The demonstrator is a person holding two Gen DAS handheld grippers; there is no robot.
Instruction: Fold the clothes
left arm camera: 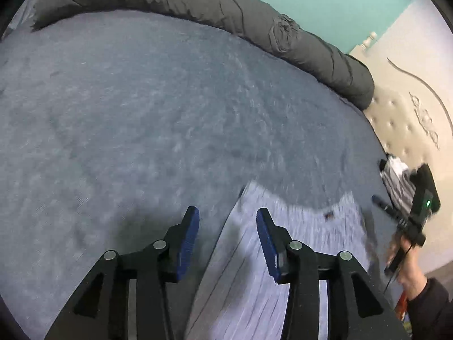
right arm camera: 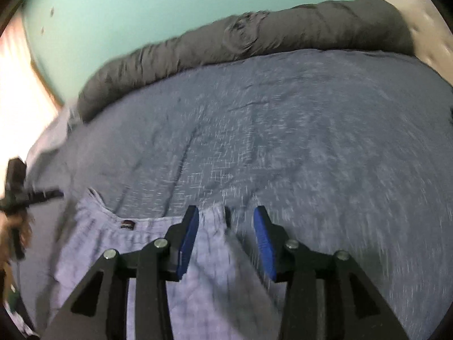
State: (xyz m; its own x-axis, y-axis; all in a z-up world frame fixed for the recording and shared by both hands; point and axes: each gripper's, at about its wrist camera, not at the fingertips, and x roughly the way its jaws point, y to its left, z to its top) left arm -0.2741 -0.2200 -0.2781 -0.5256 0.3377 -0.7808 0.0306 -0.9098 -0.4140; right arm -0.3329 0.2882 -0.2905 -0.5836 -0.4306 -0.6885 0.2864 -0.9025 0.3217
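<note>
Bedding fills most of what we see: a blue-grey bedspread point(left arm camera: 170, 113) stretches across the bed, and along its far edge lies a long rolled dark grey duvet point(left arm camera: 198, 2), backed by a teal wall point(right arm camera: 141, 8). At one side in the left wrist view stands a cream tufted headboard point(left arm camera: 402, 119). Near the bed's close edge lies the task's garment, a pale lavender garment point(right arm camera: 158, 255), spread flat on the bedspread with a small dark label point(right arm camera: 128, 224) at its upper edge. We hold the left gripper point(left arm camera: 228, 243) over the garment's left portion; its blue jaws stand partly open, with nothing pinched between them, the cloth lying below. The right gripper point(right arm camera: 225, 243) hovers over the garment's right edge, its jaws likewise partly open and empty, one corner of cloth showing between the pads but not clamped. Both views are motion-blurred. Beyond the right gripper, seen from the left wrist view, a small crumpled black-and-white cloth point(left arm camera: 396, 175) lies near the headboard. Nothing lies on top of the garment, and the bedspread beyond it is open.
</note>
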